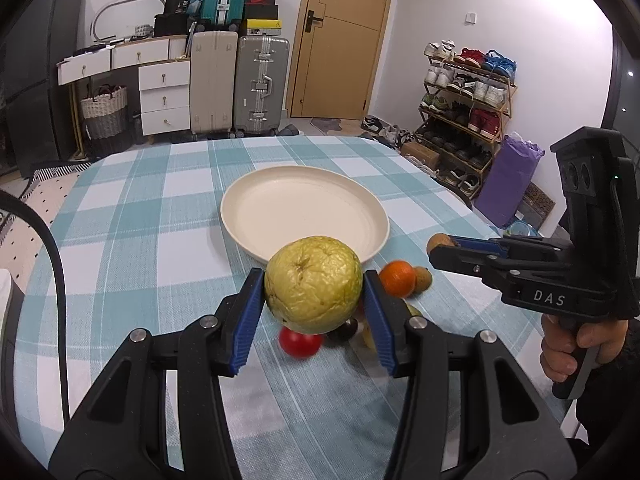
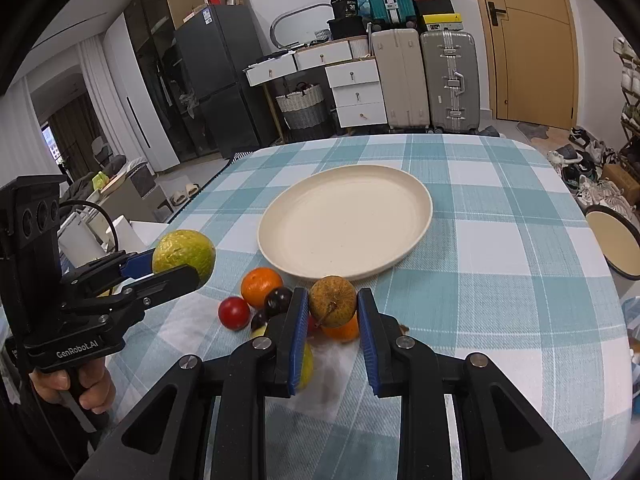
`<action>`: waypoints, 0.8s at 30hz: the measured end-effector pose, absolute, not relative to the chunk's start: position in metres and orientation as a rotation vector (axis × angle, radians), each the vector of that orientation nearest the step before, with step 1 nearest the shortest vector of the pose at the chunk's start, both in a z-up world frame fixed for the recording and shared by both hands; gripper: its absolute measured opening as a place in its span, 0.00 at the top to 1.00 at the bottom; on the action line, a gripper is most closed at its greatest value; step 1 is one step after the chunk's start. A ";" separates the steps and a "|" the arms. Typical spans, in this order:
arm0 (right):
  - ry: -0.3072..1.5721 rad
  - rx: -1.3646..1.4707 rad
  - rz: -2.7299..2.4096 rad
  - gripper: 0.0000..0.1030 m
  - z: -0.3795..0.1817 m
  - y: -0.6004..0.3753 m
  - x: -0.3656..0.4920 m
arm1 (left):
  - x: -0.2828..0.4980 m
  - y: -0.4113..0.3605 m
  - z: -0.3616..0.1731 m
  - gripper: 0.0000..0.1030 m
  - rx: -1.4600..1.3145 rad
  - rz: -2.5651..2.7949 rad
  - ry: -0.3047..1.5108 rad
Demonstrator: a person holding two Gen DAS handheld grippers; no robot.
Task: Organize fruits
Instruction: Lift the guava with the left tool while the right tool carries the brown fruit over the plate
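My left gripper [image 1: 314,294] is shut on a large yellow-green guava [image 1: 314,284] and holds it above the table, just short of the cream plate [image 1: 256,204]. It also shows in the right wrist view [image 2: 176,270] with the guava [image 2: 180,252]. My right gripper [image 2: 333,312] is shut on a small brown fruit [image 2: 332,304] above the fruit pile; it shows in the left wrist view [image 1: 434,250] with the brown fruit [image 1: 438,242]. On the cloth lie an orange [image 2: 262,286], a red tomato [image 2: 234,312] and dark plums [image 2: 278,298].
The table has a blue-and-white checked cloth [image 2: 500,240]. A round stool [image 2: 612,240] stands off the table's right edge. Suitcases [image 2: 424,80], drawers and a shoe rack [image 1: 464,112] stand behind the table.
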State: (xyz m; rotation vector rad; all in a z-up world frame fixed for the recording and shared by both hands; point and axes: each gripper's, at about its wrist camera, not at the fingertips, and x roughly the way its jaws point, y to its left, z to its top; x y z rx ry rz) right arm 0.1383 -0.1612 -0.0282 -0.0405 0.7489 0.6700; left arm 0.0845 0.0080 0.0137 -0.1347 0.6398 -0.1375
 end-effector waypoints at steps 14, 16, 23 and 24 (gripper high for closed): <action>0.755 -0.018 0.642 0.75 -0.034 -0.140 0.179 | 0.134 0.011 0.006 0.55 -0.115 -0.118 0.641; 0.761 -0.030 0.631 0.75 -0.037 -0.137 0.185 | 0.143 0.012 0.003 0.55 -0.124 -0.116 0.639; 0.804 -0.067 0.620 0.75 -0.048 -0.125 0.200 | 0.170 0.017 -0.010 0.55 -0.130 -0.114 0.674; 0.809 -0.077 0.630 0.75 -0.049 -0.122 0.201 | 0.173 0.018 -0.011 0.55 -0.125 -0.111 0.676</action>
